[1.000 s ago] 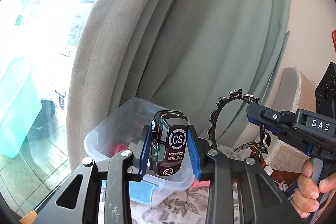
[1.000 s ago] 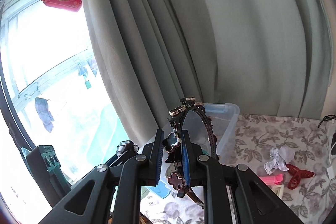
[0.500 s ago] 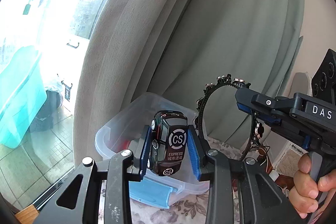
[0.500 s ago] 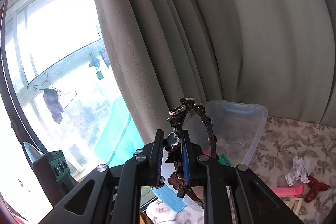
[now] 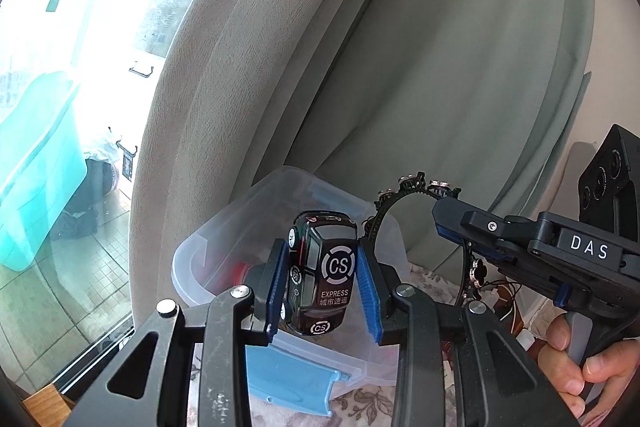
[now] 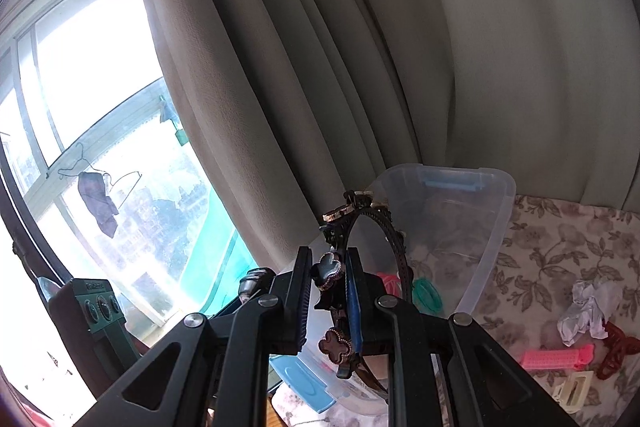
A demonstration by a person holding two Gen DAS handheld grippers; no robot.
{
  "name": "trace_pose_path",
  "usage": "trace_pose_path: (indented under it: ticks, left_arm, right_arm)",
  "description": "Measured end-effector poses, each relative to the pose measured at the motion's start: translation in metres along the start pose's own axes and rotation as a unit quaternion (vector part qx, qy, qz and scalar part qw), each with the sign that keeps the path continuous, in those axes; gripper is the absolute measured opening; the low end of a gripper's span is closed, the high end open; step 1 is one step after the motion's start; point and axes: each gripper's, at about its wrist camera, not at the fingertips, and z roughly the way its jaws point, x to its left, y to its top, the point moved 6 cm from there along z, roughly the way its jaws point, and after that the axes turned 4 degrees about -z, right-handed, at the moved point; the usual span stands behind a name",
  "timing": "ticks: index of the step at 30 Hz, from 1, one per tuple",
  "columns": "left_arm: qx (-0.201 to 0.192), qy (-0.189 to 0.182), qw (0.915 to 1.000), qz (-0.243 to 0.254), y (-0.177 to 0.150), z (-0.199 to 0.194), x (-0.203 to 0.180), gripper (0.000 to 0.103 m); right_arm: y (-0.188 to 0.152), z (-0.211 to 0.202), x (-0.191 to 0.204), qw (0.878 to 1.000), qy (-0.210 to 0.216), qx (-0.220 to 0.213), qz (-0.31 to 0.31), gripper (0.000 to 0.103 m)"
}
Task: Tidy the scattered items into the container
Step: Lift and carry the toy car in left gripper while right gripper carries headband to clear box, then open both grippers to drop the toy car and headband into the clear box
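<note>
My left gripper (image 5: 324, 287) is shut on a black toy car (image 5: 322, 275) marked "CS EXPRESS", held nose up above the near rim of the clear plastic container (image 5: 224, 227). My right gripper (image 6: 329, 291) is shut on a black headband (image 6: 376, 227) with clover charms, held over the container (image 6: 492, 227). The right gripper (image 5: 456, 219) also shows in the left wrist view, to the right of the car, with the headband (image 5: 384, 211) arching beside it. The container holds pink and teal hair ties (image 6: 428, 291) and a red item (image 5: 236, 271).
On the floral cloth (image 6: 560, 239) to the right lie crumpled paper (image 6: 584, 311), a dark red claw clip (image 6: 618, 347), a pink comb clip (image 6: 556, 357) and a cream clip (image 6: 572, 389). A grey-green curtain (image 5: 400, 67) hangs close behind the container. A window (image 5: 60, 67) is at the left.
Both grippers have moved closer to and higher over the container with their loads. The container's inside now shows more in both views.
</note>
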Motion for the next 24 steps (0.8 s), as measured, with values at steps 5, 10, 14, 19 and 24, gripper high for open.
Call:
trace_pose_path:
  ticks: [5, 10, 14, 19, 24]
  left_arm:
    - [0.014, 0.002, 0.9999, -0.007, -0.005, 0.013, -0.001, 0.035]
    - [0.024, 0.004, 0.9996, -0.014, -0.011, 0.021, -0.001, 0.035]
    - [0.032, 0.01, 0.9993, -0.014, -0.016, 0.027, -0.001, 0.035]
    - [0.042, 0.012, 0.9989, -0.018, -0.021, 0.034, -0.005, 0.035]
    - [0.049, 0.009, 0.9986, -0.015, -0.025, 0.038, -0.013, 0.035]
  right_arm:
    - [-0.002, 0.015, -0.011, 1.0, 0.001, 0.012, 0.002, 0.018]
    - [-0.01, 0.029, -0.02, 0.999, -0.005, 0.03, 0.013, 0.02]
    - [-0.017, 0.034, -0.028, 0.999, -0.007, 0.035, 0.031, 0.021]
    - [-0.015, 0.043, -0.028, 0.999, -0.008, 0.033, 0.032, 0.021]
    - [-0.012, 0.039, -0.035, 0.998, -0.029, 0.039, 0.039, 0.022]
